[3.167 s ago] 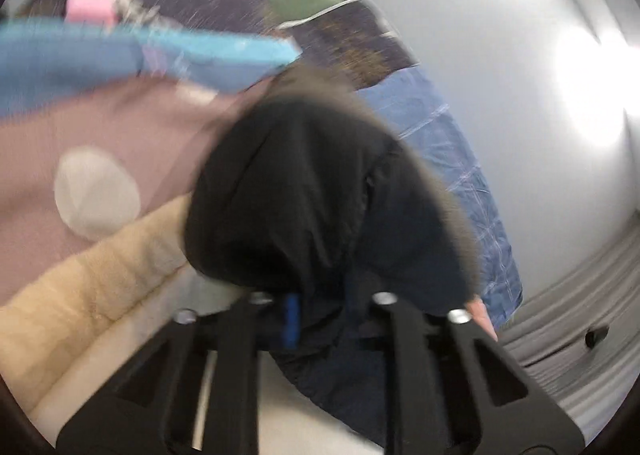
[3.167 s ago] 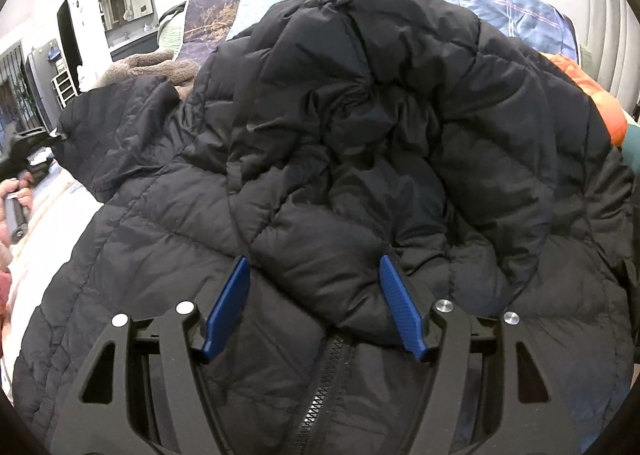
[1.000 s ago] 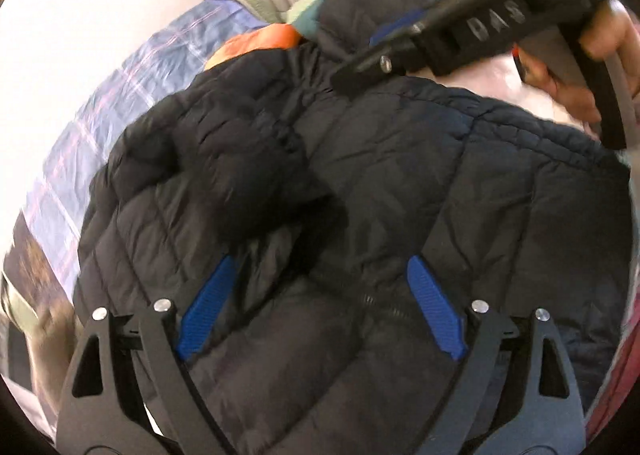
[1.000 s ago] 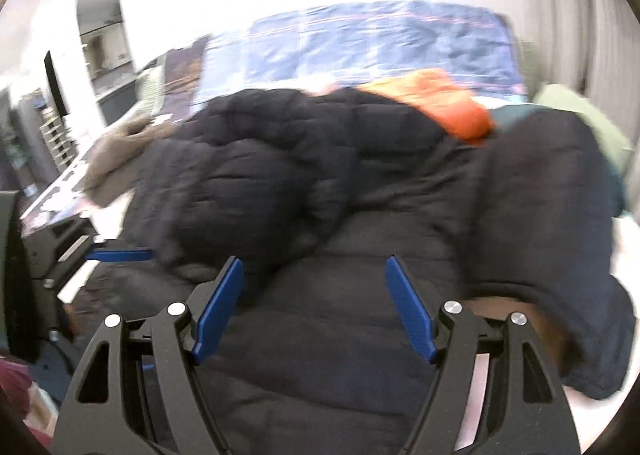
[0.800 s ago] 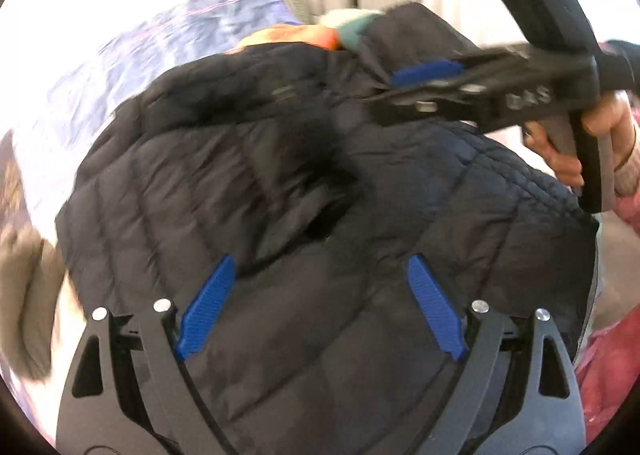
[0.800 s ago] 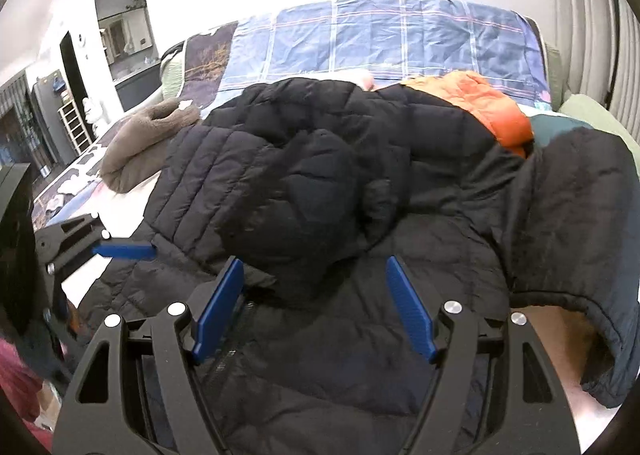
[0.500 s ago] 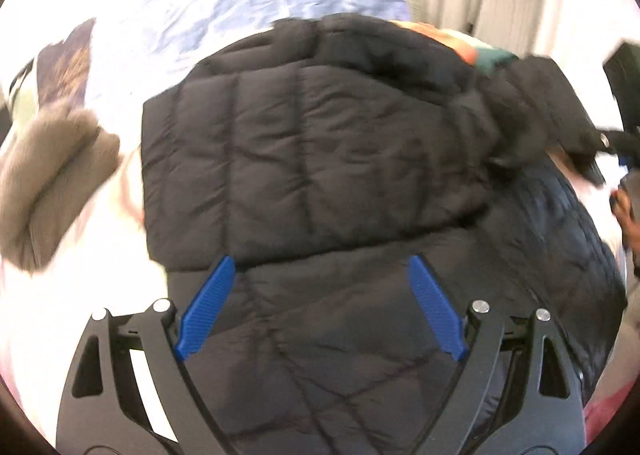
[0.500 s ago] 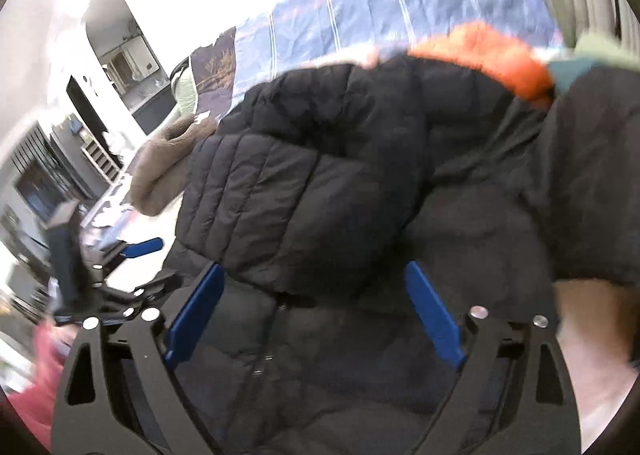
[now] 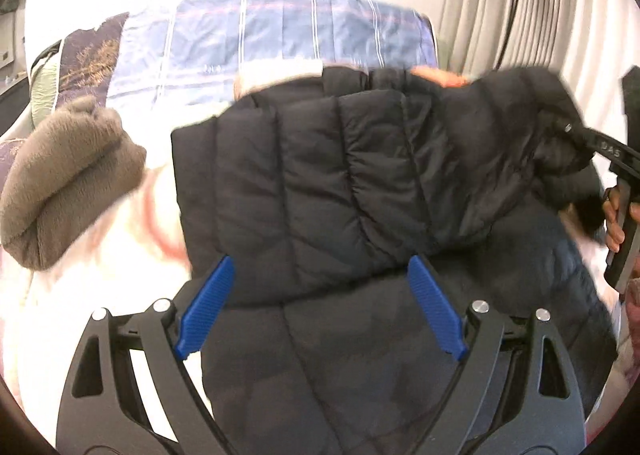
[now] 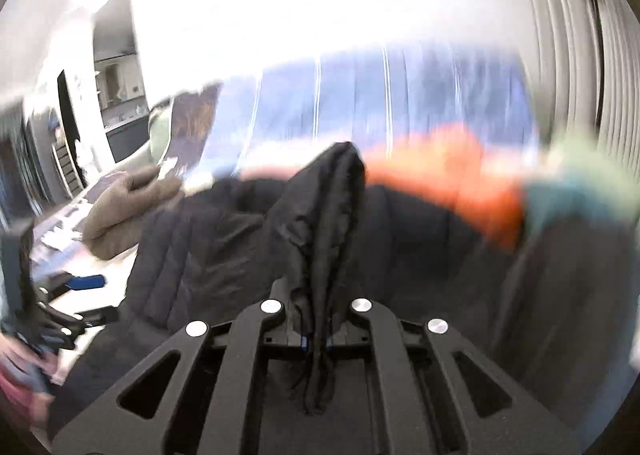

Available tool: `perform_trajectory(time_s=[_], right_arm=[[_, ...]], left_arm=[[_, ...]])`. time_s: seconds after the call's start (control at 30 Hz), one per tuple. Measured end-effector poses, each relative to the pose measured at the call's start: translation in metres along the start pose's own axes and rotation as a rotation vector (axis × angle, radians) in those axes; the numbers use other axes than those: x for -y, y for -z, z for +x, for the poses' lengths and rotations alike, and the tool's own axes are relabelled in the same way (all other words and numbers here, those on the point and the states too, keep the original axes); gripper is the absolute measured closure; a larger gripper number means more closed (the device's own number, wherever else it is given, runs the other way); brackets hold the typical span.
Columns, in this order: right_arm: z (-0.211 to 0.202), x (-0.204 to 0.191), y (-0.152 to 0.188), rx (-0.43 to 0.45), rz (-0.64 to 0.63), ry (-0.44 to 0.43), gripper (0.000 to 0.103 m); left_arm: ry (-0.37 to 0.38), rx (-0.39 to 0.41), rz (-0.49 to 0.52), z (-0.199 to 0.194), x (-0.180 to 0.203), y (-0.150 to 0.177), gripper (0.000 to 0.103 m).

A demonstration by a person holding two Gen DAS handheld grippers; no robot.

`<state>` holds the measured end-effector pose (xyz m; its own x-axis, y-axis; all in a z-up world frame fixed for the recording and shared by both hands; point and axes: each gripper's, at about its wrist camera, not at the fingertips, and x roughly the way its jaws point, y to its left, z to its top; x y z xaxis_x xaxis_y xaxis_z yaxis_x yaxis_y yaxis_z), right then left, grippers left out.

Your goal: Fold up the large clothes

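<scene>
Half a second ago my right claw (image 10: 316, 339) was spread wide above the black puffer jacket (image 9: 340, 183); now its fingers are pressed together on a bunched fold of that jacket, which stands up as a dark ridge straight ahead of the camera. In the same stretch my left claw (image 9: 320, 311) has not changed its spread: the blue pads (image 9: 206, 307) sit wide apart with nothing between them, hovering over the jacket's lower quilted panel. The folded-over upper panel lies much as it did, its near hem running across just beyond my left fingertips.

The jacket covers the middle of the bed, spread across a pale sheet (image 9: 100, 267). Its left edge is straight and clean, with bare sheet beside it reaching to the brown fleece garment (image 9: 64, 179), which lies well apart at the left. Behind the jacket a blue plaid cover (image 9: 280, 31) runs to the head of the bed. An orange garment (image 10: 460, 183) peeks out touching the jacket's far right edge, and something teal lies beside it, though the right wrist view is smeared and I cannot tell what it is. From the left wrist view, my right claw grips the jacket's right side, lifted off the bed, with pleated curtains (image 9: 520, 15) close behind.
</scene>
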<state>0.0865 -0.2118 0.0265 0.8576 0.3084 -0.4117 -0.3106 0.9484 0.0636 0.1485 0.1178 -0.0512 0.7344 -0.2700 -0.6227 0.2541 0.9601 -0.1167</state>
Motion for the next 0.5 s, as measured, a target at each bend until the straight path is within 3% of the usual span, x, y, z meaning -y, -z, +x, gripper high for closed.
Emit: perform_trajectory(time_s=[0.07,0.13,0.17,0.2,0.27,0.37,0.43,0.5], right_arm=[[0.006,0.006,-0.009,0.023,-0.020,0.074,0.096],[0.045,0.031,-0.001,-0.134,0.057,0.143,0.092],[0.061,0.039,0.008,-0.212,0.083,0.161,0.082],[0.082,0.047,0.024,-0.343,0.110,0.194,0.073],[0.094,0.050,0.043,-0.451,0.130,0.217,0.065],[0.067,0.044,0.048,-0.329,0.090,0.259,0.049],[0.038,0.036,0.041,-0.197,0.064,0.311,0.048],[0.014,0.031,0.035,-0.114,0.061,0.297,0.048]], left_arm=[[0.011,0.017,-0.007,0.003,0.005,-0.011,0.013],[0.011,0.008,0.011,0.014,0.011,-0.016,0.013],[0.002,0.003,0.025,0.019,0.013,-0.015,0.013],[-0.022,-0.013,0.047,0.030,0.016,-0.016,0.013],[-0.047,-0.052,0.063,0.047,0.017,-0.015,0.014],[-0.057,-0.102,0.036,0.068,0.012,-0.010,0.021],[-0.043,-0.112,0.007,0.072,0.010,-0.010,0.027],[-0.010,-0.103,-0.002,0.069,0.014,-0.013,0.031]])
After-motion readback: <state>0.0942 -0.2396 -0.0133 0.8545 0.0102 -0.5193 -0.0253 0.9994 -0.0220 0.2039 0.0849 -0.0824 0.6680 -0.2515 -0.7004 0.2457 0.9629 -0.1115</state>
